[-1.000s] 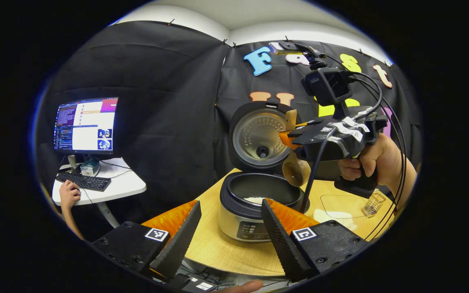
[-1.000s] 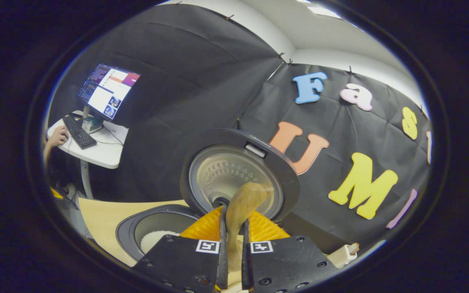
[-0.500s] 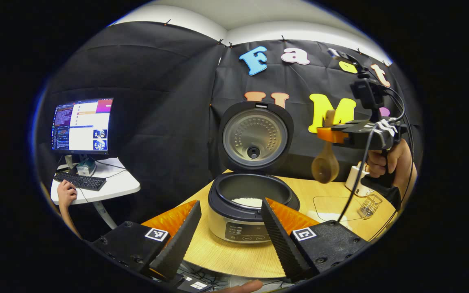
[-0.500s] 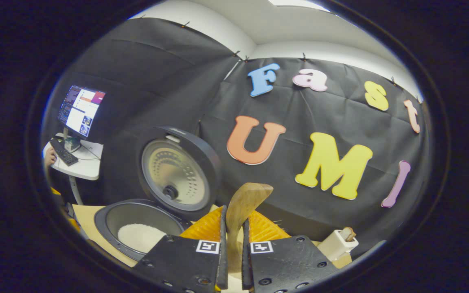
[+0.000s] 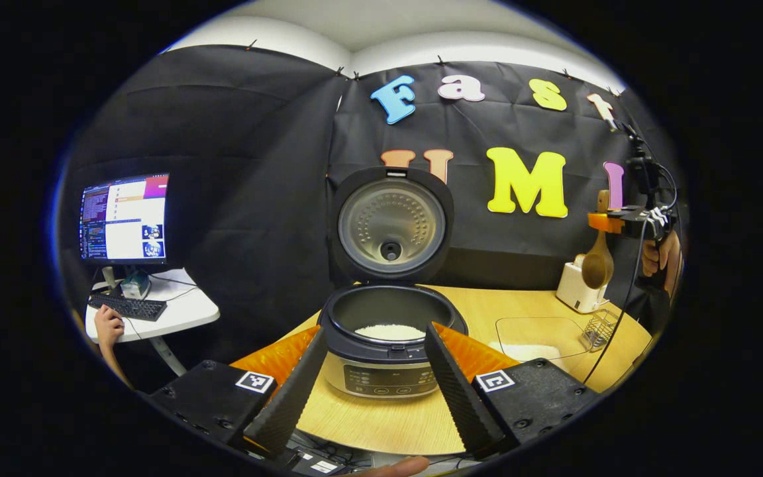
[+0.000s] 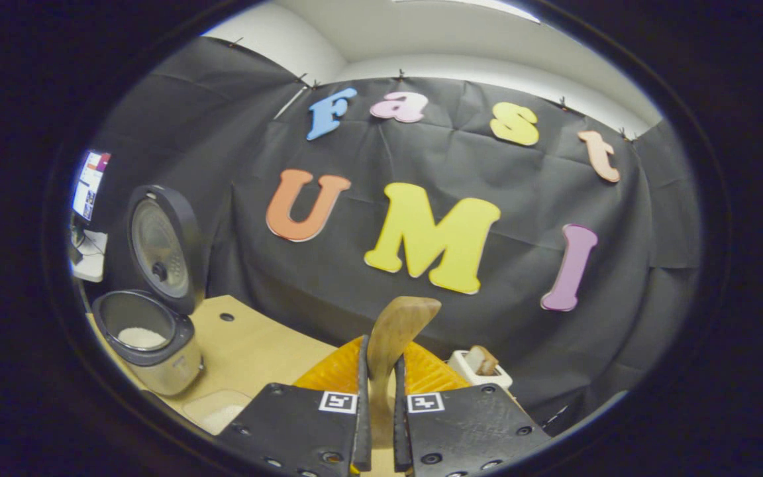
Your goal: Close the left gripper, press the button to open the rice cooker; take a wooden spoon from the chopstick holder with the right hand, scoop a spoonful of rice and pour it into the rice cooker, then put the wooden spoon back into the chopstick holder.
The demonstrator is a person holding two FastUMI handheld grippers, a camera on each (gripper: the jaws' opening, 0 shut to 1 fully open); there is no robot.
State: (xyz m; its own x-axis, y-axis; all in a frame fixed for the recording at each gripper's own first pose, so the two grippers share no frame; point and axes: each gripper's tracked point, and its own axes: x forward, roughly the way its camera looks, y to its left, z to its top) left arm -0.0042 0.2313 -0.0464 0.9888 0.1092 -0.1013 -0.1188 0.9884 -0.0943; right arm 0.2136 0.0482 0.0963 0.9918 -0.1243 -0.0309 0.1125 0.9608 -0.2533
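The wooden spoon [image 6: 395, 331] stands at lower centre of the right gripper view, its handle clamped between the fingers of the right gripper [image 6: 379, 424]. In the left gripper view it hangs bowl down at far right, above the white chopstick holder [image 5: 575, 289]. The rice cooker [image 5: 388, 311] sits mid-frame on the bench [image 5: 381, 414], lid up, rice inside. The left gripper [image 5: 371, 384] has its fingers apart at the bottom. Risk: a misaligned descent could knock the holder or jam the spoon on its rim.

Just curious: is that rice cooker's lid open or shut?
Open: the rice cooker has its lid standing upright, rice visible inside.
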